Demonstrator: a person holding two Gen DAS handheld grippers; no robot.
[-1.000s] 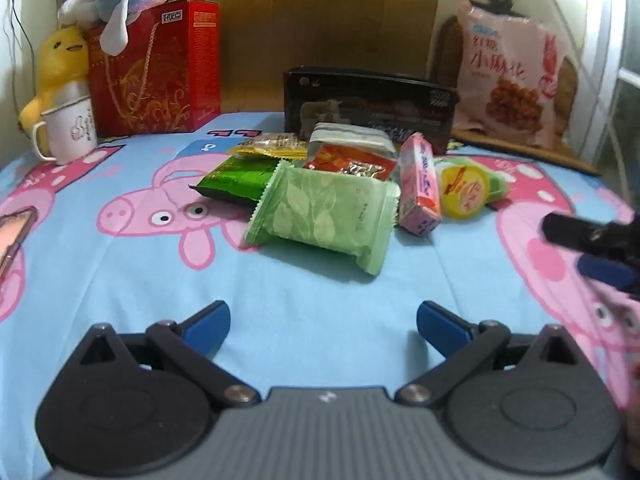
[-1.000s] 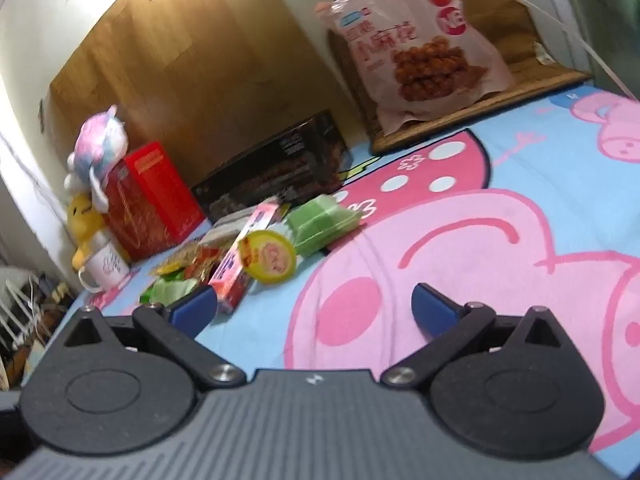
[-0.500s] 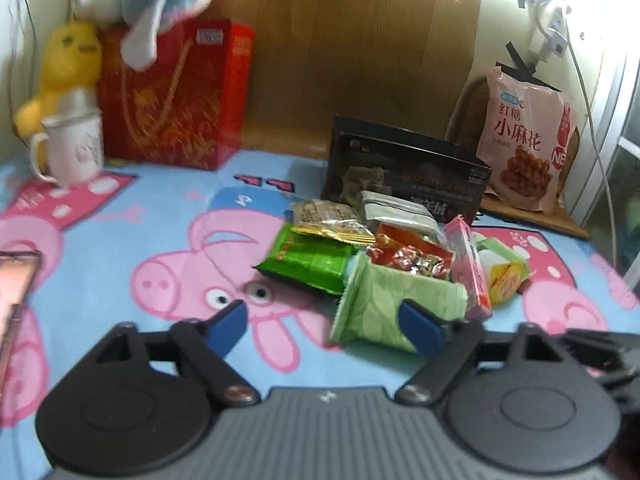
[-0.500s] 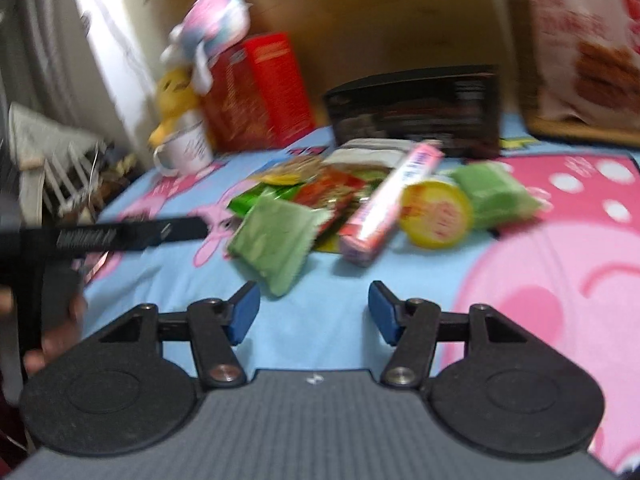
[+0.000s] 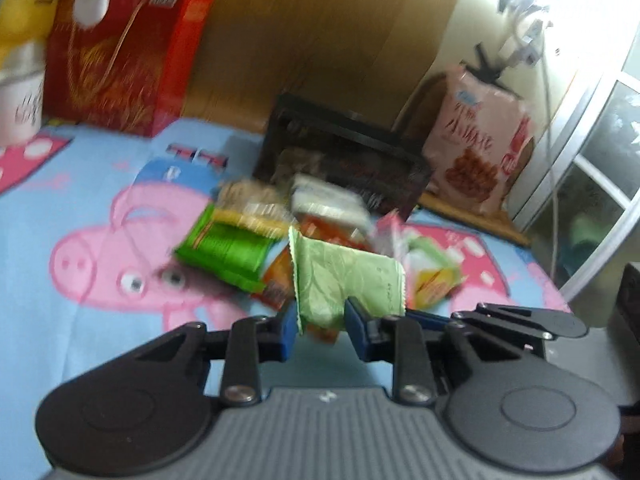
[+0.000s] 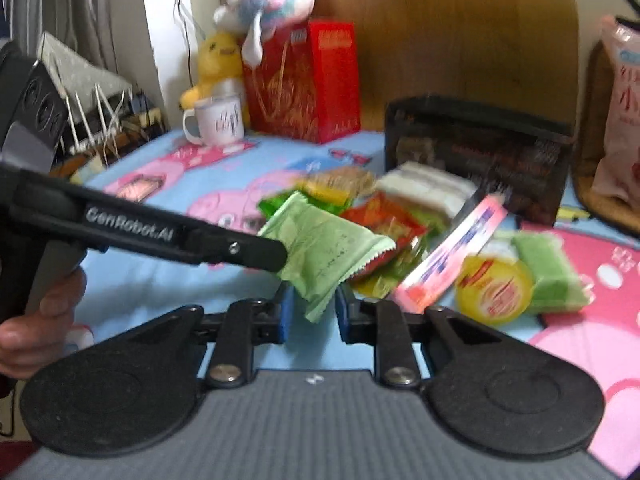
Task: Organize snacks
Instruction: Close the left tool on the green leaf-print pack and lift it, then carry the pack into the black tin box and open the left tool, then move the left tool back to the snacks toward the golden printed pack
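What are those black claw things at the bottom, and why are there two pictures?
They are two grabbing tools that a person holds, one in each hand. Each carries a camera that looks along its two fingers, so one picture comes from the left tool and one from the right. Snacks lie in a pile on the pig-patterned sheet, such as a pink box and a yellow cup. The left gripper pinches the light green packet. One corner of the packet hangs between the right gripper fingers. I cannot tell if they squeeze it.
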